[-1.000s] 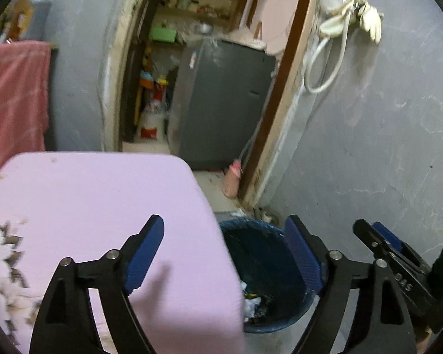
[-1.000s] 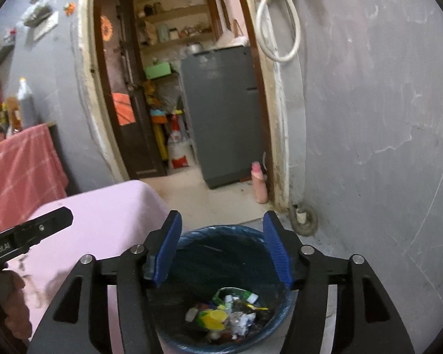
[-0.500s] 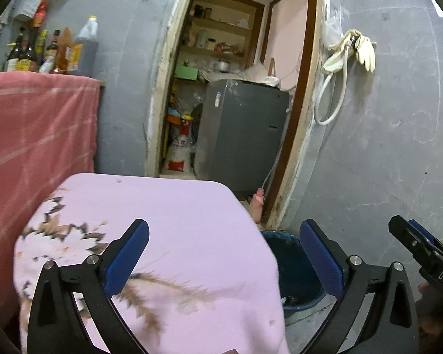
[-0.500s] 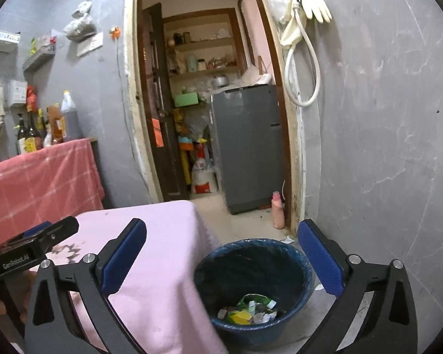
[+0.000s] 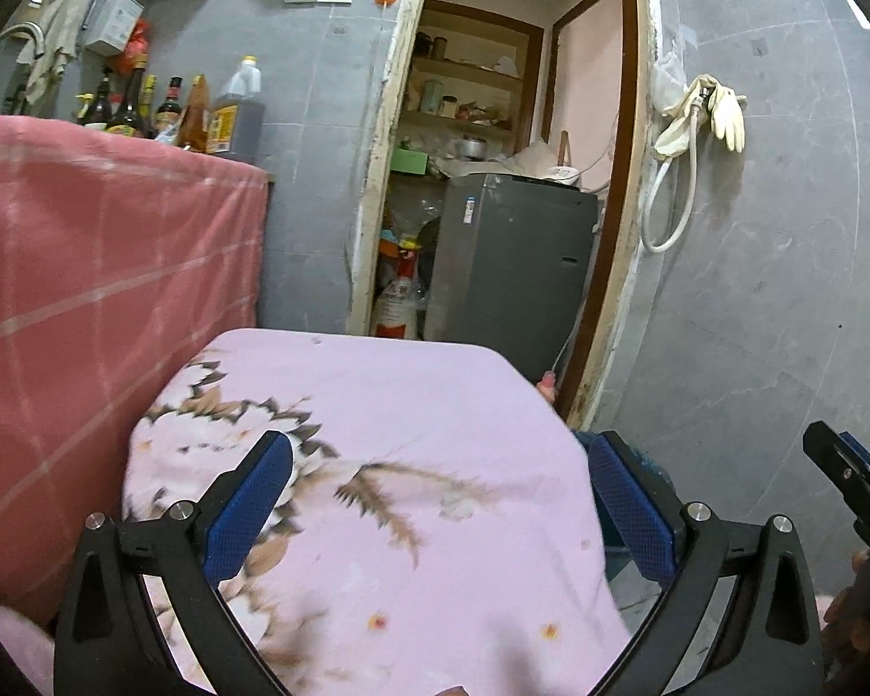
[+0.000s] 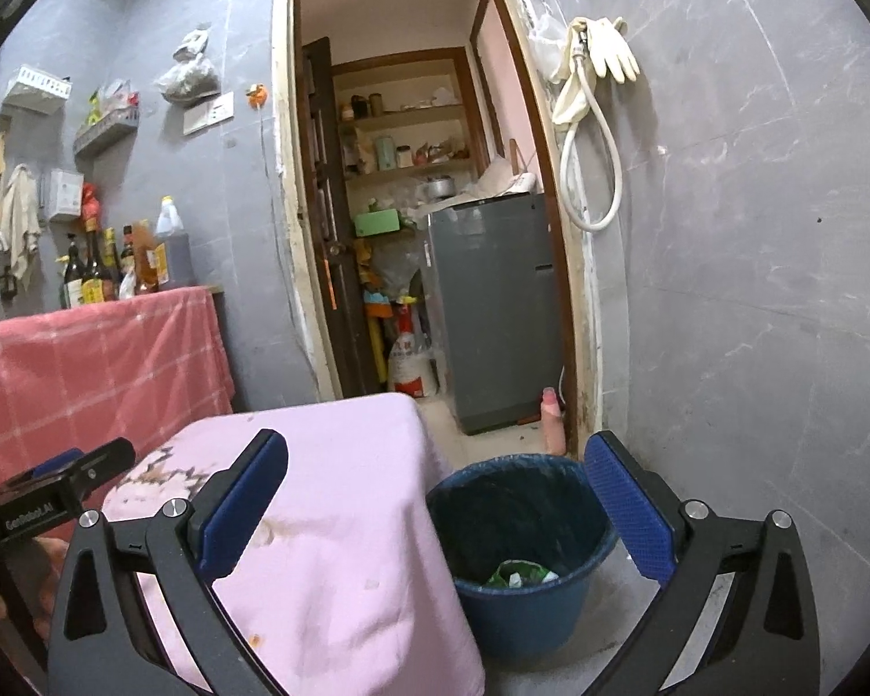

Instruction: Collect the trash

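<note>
Both my tongs stand released, jaws spread wide, nothing between them. My left tongs [image 5: 438, 499] hang over the pink cloth of the worktop [image 5: 377, 406]; my right tongs [image 6: 435, 499] hang past its right edge, facing the bin [image 6: 522, 528].

No loose trash shows on the cloth, only print and a few stains, so I judge the next piece lies out of view.

The bin stands on the floor, touching or just beside the worktop's right side, below and ahead of my right tongs; that hand is nearer. From the left view only a sliver of its rim shows.

It is a dark blue round bucket, upright and open, holding green and white wrappers [image 6: 516, 574] at the bottom.
</note>
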Demonstrator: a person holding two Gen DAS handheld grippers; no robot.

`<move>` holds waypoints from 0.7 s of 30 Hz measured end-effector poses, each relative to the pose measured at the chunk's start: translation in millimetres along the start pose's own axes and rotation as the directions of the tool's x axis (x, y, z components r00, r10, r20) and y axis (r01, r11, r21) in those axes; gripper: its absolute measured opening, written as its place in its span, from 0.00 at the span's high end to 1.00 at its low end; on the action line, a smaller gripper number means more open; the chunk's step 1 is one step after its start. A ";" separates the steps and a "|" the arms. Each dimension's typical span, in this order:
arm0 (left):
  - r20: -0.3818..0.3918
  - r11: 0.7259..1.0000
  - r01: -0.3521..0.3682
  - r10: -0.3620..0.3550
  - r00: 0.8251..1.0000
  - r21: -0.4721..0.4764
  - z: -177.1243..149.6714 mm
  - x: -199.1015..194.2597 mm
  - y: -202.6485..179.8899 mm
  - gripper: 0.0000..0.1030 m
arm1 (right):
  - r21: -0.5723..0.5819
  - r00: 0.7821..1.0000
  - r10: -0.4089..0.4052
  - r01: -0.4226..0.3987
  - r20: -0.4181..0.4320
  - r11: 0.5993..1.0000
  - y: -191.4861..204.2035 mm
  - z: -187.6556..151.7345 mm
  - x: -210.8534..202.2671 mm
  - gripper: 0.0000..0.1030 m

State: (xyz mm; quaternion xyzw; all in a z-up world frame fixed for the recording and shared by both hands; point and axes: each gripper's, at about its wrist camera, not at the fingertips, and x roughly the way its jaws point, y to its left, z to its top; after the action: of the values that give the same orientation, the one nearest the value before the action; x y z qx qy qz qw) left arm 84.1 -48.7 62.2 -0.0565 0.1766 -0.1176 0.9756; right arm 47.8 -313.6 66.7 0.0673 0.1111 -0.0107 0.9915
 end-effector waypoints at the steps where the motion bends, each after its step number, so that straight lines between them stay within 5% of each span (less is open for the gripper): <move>1: 0.001 1.000 -0.007 0.007 1.000 0.000 -2.2 -3.4 1.4 0.03 | -0.003 1.000 0.002 -0.002 -0.001 1.000 1.4 -4.6 -4.5 0.00; 21: -0.005 0.998 -0.067 0.067 0.998 0.001 -55.3 -27.8 13.4 0.03 | -0.080 0.999 -0.002 0.005 0.041 0.997 24.3 -49.9 -35.1 0.00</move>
State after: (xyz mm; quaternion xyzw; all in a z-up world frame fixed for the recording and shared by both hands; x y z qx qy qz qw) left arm 41.8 -32.6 18.0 -0.0496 0.1809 -0.0849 0.9786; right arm 3.6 -282.5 29.4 0.0272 0.0910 -0.0094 0.9954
